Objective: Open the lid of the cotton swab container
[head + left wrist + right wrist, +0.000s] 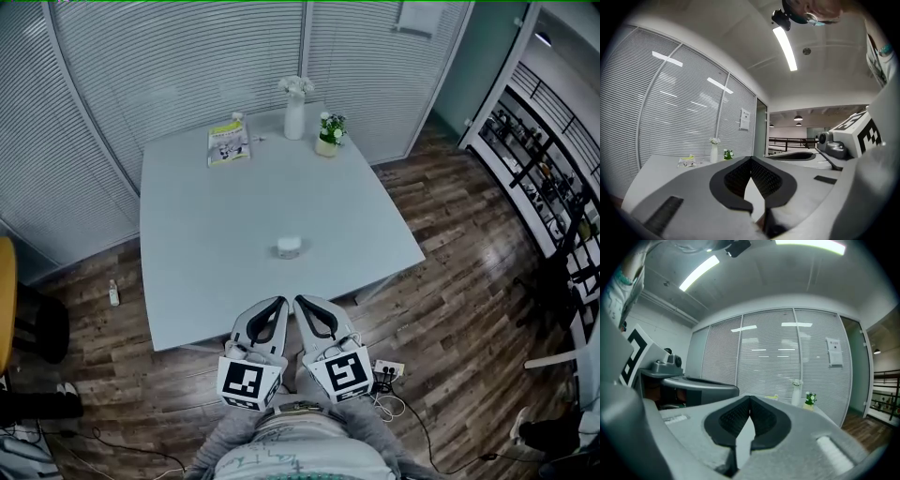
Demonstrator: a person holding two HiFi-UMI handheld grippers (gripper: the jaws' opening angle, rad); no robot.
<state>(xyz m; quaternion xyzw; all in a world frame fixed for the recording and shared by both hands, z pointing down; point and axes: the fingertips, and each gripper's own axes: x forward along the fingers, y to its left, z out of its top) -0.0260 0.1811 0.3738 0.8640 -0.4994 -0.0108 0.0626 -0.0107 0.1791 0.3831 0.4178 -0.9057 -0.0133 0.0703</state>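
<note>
Cool, even light from ceiling strip lamps [786, 48], fisheye bending and dark corners, soft shadows, sharp focus

No legible text, booklet [228, 143] print too small (cover only colours), wall notice [833, 351] blurred

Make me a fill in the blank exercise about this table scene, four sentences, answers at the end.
1. ___ gripper touches the cotton swab container on the white table.
2. The left gripper and right gripper both have their jaws ___, with nothing between them.
3. The vase at the table's far edge holds ___ flowers.
4. In the head view, the booklet lies to the vase's ___.
Missing words: Neither; shut; white; left.
</note>
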